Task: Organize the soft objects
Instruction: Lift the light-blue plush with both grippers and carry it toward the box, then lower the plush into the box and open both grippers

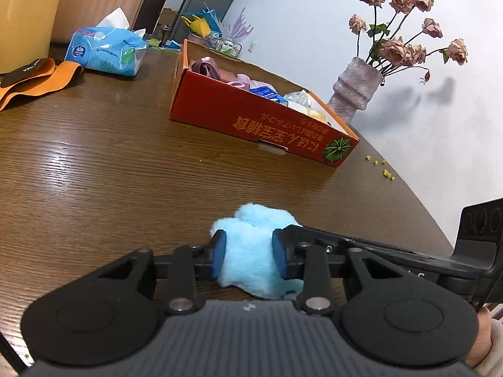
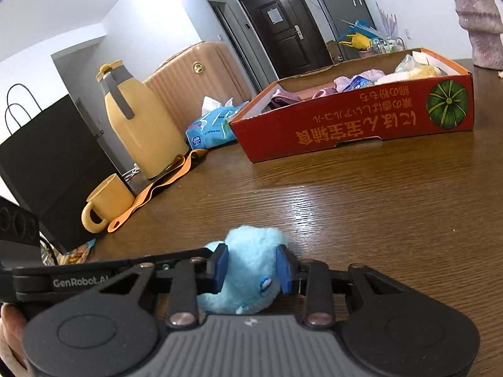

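Blue plush toy (image 1: 251, 251) pinched by left fingers (image 1: 220, 253) and right fingers (image 2: 220, 267); bare table (image 1: 110, 172) toward red box (image 1: 251, 119).

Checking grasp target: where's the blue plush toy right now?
The blue plush toy sits on the wooden table at the bottom centre of both wrist views, pinched by the left gripper and right gripper, short of the red box.

A blue tissue pack (image 1: 107, 51) and an orange strap (image 1: 37, 78) are seen on the wooden table (image 1: 110, 163), a vase of dried roses (image 1: 356, 89) by the wall; a yellow jug (image 2: 135, 125) and mug (image 2: 105, 202) are set beside a black bag (image 2: 47, 163)
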The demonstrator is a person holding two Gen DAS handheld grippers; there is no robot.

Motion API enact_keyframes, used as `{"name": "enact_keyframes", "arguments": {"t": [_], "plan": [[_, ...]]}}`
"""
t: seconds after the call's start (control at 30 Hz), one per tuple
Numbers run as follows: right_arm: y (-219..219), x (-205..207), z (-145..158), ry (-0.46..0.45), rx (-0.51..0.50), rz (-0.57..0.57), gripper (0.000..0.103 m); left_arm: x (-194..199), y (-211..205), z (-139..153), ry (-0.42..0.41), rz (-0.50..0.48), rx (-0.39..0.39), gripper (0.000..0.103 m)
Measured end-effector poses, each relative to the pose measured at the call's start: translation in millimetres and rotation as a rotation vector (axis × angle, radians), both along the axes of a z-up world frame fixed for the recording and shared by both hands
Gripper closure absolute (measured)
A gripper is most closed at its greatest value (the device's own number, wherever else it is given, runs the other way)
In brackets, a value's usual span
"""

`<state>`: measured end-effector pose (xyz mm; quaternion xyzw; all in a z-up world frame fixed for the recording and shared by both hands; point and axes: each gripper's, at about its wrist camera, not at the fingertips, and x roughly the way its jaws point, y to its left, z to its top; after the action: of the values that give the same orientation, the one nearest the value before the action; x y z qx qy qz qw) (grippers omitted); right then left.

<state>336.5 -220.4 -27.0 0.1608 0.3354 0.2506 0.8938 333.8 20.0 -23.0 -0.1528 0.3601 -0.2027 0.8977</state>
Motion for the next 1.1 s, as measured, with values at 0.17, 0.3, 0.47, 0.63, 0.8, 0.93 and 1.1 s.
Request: {"name": "enact_keyframes", "arguments": {"t": [0.17, 0.3, 0.47, 0.63, 0.8, 0.93, 1.1], "plan": [[-6.5, -18.5, 9.2, -0.008, 0.005, -0.004, 0.082, -14.5, -6.3, 7.0, -0.002, 0.015, 0.026, 0.076], [-16.1, -42.7, 17.9, -0.033, 0.015, -0.018, 0.084, -36.0, -12.0, 15.6, -0.018, 0.007, 0.021, 0.077], [-30.7, -72.2, 29.2, -0.071, 0.030, -0.049, 0.084, -64.3, -27.1, 32.3, -0.064, -0.026, 0.011, 0.077], [-54.5, -97.6, 43.4, -0.118, 0.059, -0.095, 0.084, -77.5, -47.6, 49.9, -0.120, -0.070, 0.005, 0.078], [-75.3, -95.7, 58.8, -0.168, 0.055, -0.131, 0.084, -61.8, -73.4, 68.1, -0.178, -0.100, 0.022, 0.078], [-85.1, -69.1, 78.6, -0.220, 0.015, -0.135, 0.084, -27.1, -94.6, 92.9, -0.266, -0.109, 0.055, 0.078], [-92.5, -7.2, 107.5, -0.308, -0.034, -0.149, 0.084, 42.4, -116.5, 121.6, -0.330, -0.123, 0.074, 0.078]]}}
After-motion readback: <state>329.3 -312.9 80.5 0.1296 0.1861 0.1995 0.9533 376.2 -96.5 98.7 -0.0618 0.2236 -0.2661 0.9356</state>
